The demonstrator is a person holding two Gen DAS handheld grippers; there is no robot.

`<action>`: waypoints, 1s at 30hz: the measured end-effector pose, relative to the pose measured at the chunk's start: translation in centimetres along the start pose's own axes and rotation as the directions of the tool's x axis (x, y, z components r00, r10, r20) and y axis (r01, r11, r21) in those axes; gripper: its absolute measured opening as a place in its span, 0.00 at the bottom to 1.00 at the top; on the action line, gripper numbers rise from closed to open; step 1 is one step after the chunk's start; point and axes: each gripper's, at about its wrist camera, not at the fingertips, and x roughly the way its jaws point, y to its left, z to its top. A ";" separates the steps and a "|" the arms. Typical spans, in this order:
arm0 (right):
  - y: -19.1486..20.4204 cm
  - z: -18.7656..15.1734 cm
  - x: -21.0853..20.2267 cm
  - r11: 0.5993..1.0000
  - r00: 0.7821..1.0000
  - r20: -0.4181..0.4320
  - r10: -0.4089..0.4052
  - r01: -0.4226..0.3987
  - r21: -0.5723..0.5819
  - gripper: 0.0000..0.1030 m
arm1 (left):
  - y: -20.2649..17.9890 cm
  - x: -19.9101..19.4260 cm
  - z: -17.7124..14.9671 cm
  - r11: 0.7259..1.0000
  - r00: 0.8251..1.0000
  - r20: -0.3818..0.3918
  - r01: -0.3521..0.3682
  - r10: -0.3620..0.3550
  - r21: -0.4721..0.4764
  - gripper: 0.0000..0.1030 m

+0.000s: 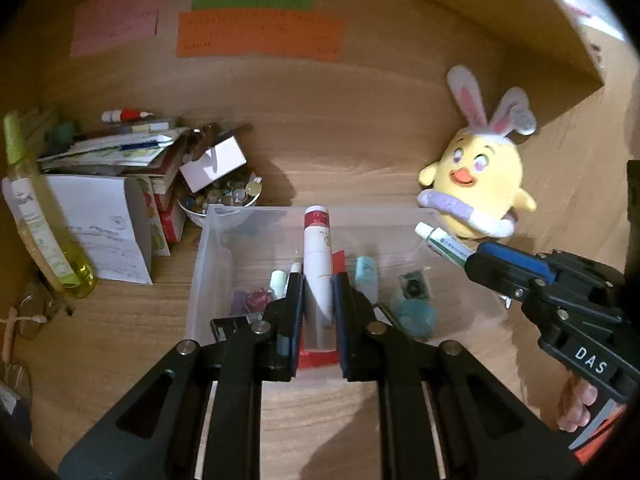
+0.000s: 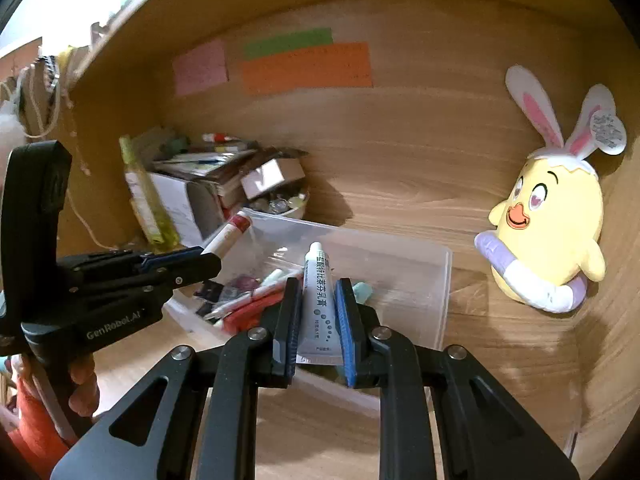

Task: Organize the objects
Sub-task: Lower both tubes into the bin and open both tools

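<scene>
From the left wrist view, we see our left gripper (image 1: 316, 304) clamped on a white tube with a red cap (image 1: 317, 258); its long axis runs straight ahead along the fingers, cap end pointing away from us. The tube hangs over the clear plastic bin (image 1: 208, 248) on the counter (image 1: 120, 320), which holds small items such as a teal piece (image 1: 414, 314). To the right, the right gripper (image 1: 474, 260) comes in at a slant, gripping a white and green ointment tube (image 1: 442, 242) whose cap points up-left toward the bin's far right corner. A yellow plush chick (image 1: 478, 184) sits behind it.

From the right wrist view, the right gripper (image 2: 318, 312) is closed on the ointment tube (image 2: 318, 292), long axis forward, cap away from us, above the bin (image 2: 440, 292). The left gripper (image 2: 204, 258) reaches in level from the left, held by a hand (image 2: 82, 390), with the red-capped tube (image 2: 230, 234) angled up-right over the bin's left end.
</scene>
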 end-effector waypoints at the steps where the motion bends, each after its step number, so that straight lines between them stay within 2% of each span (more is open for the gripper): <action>1: -0.1 0.0 0.6 1.000 1.000 -0.011 -0.007 0.007 0.001 0.15 | 0.0 0.6 0.1 1.000 1.000 -0.013 0.000 0.000 0.002 0.14; 8: -1.3 -0.9 4.2 0.999 0.995 -0.093 -0.033 0.035 0.018 0.16 | -0.2 4.0 -0.1 1.000 0.997 -0.079 -0.019 0.020 0.016 0.14; 14: -1.7 -1.5 5.9 0.999 0.990 -0.129 -0.049 0.051 0.014 0.16 | -0.3 5.7 -0.5 1.000 0.993 -0.115 -0.013 0.016 0.022 0.14; 20: -1.5 -1.8 6.8 0.998 0.986 -0.154 -0.061 0.060 -0.009 0.16 | -0.4 6.2 -0.7 1.000 0.991 -0.135 0.000 0.004 0.030 0.14; 24: -1.1 -2.0 6.9 0.995 0.983 -0.155 -0.097 0.092 -0.040 0.16 | -0.2 5.9 -0.6 1.000 0.991 -0.137 0.013 -0.009 0.026 0.15; 30: -0.7 -1.9 6.1 0.994 0.983 -0.151 -0.102 0.094 -0.057 0.29 | -0.3 4.4 -0.4 0.999 0.994 -0.106 0.016 -0.013 0.027 0.28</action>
